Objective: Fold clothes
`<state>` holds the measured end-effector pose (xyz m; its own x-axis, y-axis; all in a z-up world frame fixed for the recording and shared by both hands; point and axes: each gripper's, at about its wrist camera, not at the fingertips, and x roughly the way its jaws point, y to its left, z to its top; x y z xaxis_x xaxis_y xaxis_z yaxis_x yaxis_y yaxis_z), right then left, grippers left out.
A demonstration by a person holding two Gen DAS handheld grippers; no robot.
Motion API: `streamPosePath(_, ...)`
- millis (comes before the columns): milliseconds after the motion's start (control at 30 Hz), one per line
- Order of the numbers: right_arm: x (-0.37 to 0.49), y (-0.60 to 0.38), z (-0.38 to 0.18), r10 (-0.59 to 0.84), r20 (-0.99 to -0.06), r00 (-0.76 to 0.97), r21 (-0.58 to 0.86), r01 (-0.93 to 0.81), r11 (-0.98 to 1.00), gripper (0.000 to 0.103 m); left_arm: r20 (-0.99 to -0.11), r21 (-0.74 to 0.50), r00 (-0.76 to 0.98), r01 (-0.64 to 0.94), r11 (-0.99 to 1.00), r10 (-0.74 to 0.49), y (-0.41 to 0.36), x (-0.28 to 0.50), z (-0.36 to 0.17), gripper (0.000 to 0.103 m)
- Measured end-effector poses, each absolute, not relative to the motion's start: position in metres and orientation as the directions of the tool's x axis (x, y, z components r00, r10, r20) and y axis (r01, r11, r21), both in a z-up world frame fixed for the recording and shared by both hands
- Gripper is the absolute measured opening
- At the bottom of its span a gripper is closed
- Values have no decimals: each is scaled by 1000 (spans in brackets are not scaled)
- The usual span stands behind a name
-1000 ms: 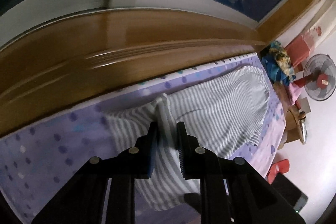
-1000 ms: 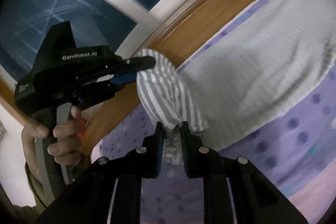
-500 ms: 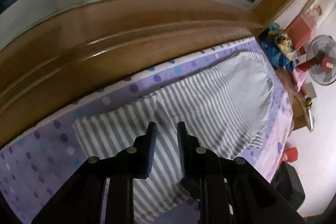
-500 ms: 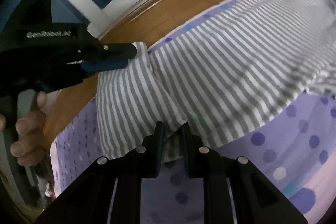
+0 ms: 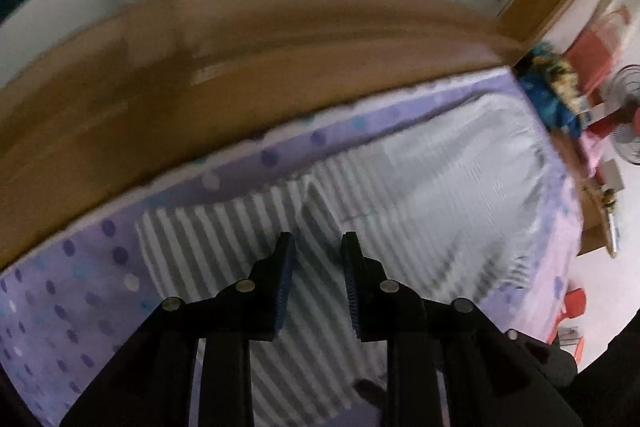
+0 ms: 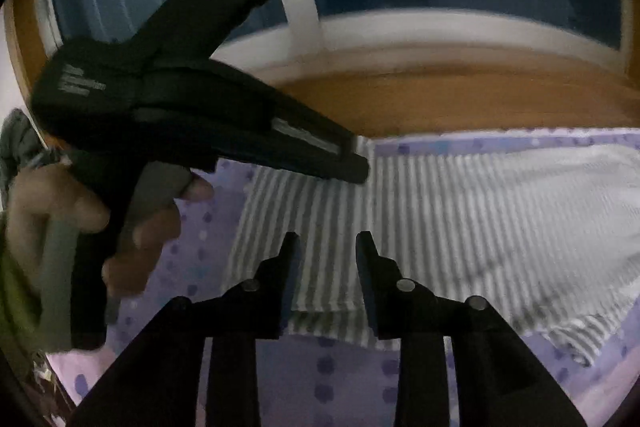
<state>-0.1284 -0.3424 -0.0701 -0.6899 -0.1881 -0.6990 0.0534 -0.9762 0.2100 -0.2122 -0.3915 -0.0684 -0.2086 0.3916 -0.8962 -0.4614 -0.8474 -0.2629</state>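
Right wrist view: shirt (image 6: 460, 211) lies flat on the bed (image 6: 352, 379); right gripper (image 6: 326, 247) jaws are opening, apart above its hem. Left gripper (image 5: 316, 247) jaws are opening too, gripping nothing.

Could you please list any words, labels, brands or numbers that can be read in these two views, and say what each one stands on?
No text can be read.
Pale lettering in a few short lines on the side of the left gripper, seen from the right wrist view: too blurred to read.
Striped garment, dotted bedsheet, wooden headboard: no lettering visible.
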Motion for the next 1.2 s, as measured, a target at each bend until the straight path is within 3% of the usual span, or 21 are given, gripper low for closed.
streamPosePath(67, -141, -345, -90, -195, -745, -638, 215, 46, -975, 29, -892, -281, -199, -457, -844, 405, -392, -216, -81, 24)
streamPosePath(267, -133, -347, -99, -169, -758, -630, 190, 34, -981, 30, -854, -381, -175, -429, -819, 489, -403, -224, -85, 24)
streamPosePath(333, -133, -347, -96, -174, -769, -615, 185, 47, -982, 33, -846, -392, -172, -442, -807, 505, -405, -224, -84, 24)
streamPosePath(400, -133, -349, -94, -191, -779, -598, 192, 64, -979, 46, -839, -404, -161, -454, -794, 519, -408, -224, -82, 24)
streamPosePath(467, -132, -352, -92, -201, -788, -582, 191, 80, -978, 52, -827, -423, -170, -441, -792, 537, -416, -225, -76, 24)
streamPosePath(633, -107, -361, -68, -108, -770, -628, 124, 17, -992, 52, -771, -458, -278, -383, -802, 573, -465, -221, -47, 24)
streamPosePath(700, -94, -372, -55, -88, -742, -664, 89, 33, -995, 52, -751, -501, -277, -350, -791, 599, -486, -221, -47, 29)
streamPosePath(767, -83, -380, -48, -80, -729, -680, 51, 62, -997, 56, -737, -546, -256, -321, -774, 626, -500, -220, -53, 43)
streamPosePath(833, -86, -402, -45, -74, -724, -686, 2, 106, -994, 60, -725, -585, -225, -299, -754, 651, -508, -220, -65, 47)
streamPosePath(1000, -98, -440, -63, 7, -734, -680, -151, 153, -977, 61, -743, -607, -170, -237, -759, 647, -507, -222, -94, 48)
streamPosePath(1200, -123, -454, -101, 58, -776, -628, -191, 147, -970, 61, -724, -625, -155, -266, -734, 672, -501, -225, -102, 50)
